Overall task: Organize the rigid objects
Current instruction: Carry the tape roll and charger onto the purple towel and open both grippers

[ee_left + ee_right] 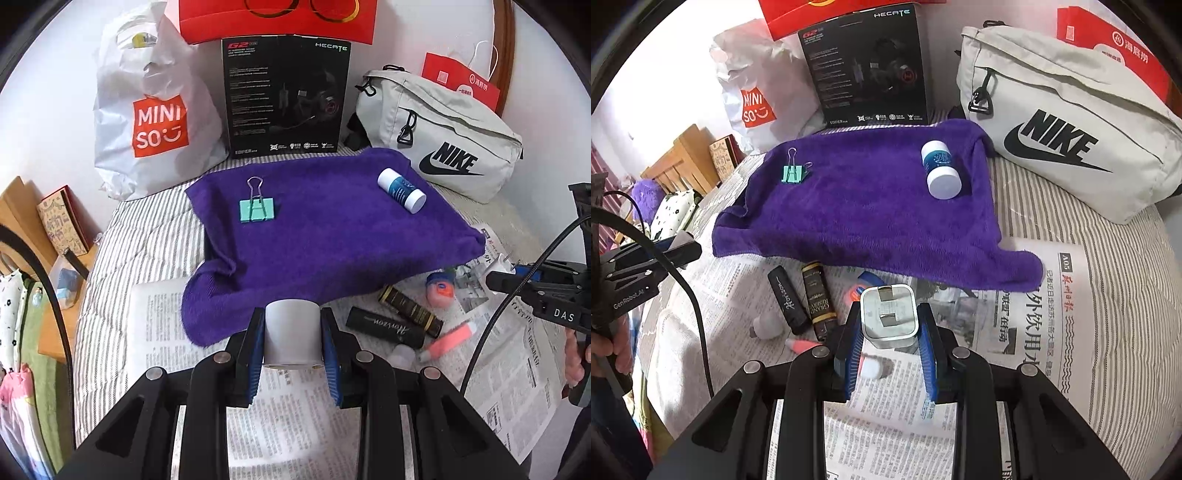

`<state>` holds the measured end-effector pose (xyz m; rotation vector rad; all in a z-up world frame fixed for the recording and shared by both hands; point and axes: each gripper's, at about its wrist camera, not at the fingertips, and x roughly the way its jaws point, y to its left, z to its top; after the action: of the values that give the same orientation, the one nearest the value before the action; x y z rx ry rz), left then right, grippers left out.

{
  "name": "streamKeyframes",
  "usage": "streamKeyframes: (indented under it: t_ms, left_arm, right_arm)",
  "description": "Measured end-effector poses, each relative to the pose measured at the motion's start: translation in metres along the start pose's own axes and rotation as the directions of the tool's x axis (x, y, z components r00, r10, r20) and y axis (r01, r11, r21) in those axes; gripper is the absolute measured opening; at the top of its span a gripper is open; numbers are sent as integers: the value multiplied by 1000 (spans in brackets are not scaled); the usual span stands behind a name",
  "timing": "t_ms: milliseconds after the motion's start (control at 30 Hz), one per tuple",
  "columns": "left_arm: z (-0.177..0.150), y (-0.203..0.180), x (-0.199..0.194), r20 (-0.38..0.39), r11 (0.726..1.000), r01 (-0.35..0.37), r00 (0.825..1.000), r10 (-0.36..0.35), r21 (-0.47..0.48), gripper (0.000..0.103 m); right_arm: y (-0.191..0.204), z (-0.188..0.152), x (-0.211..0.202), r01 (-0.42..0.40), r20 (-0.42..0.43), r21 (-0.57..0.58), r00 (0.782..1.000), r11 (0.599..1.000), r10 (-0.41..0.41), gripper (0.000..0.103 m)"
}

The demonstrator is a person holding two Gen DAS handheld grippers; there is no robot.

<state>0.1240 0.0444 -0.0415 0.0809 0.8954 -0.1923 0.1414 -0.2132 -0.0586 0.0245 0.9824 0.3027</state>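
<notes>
Nike bag (1071,122) right of purple towel (864,206)

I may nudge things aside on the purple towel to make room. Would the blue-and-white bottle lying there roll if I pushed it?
Probably. The bottle is a smooth cylinder lying on its side, so a push across its length would likely roll it. The plush purple towel should slow it somewhat. It looks like small, stiff plastic, so probably light and easily sent too far.

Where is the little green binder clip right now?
The green binder clip lies on the purple towel's far-left part, in front of the black headset box, apart from the blue-and-white bottle.
</notes>
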Motion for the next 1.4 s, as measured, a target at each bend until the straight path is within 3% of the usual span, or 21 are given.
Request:
streamKeyframes:
  t_ms: [333, 767, 1033, 1400]
  left_arm:
    - [15, 5, 19, 1, 1000, 3, 1000, -3, -20, 27]
    - [40, 15, 56, -23, 999, 8, 1000, -10, -45, 27]
    - [49, 17, 75, -39, 998, -1, 999, -1, -58, 27]
    - [55, 29, 97, -54, 995, -24, 998, 19, -93, 27]
  right_arm:
    - [-11, 28, 6, 23, 20, -22, 1000, 1000, -22, 28]
    - [-34, 84, 64, 57, -15, -31, 998, 998, -57, 28]
    - [-43, 88, 97, 55, -56, -41, 997, 998, -58, 28]
    - [-33, 90, 114, 60, -39, -82, 997, 995, -64, 28]
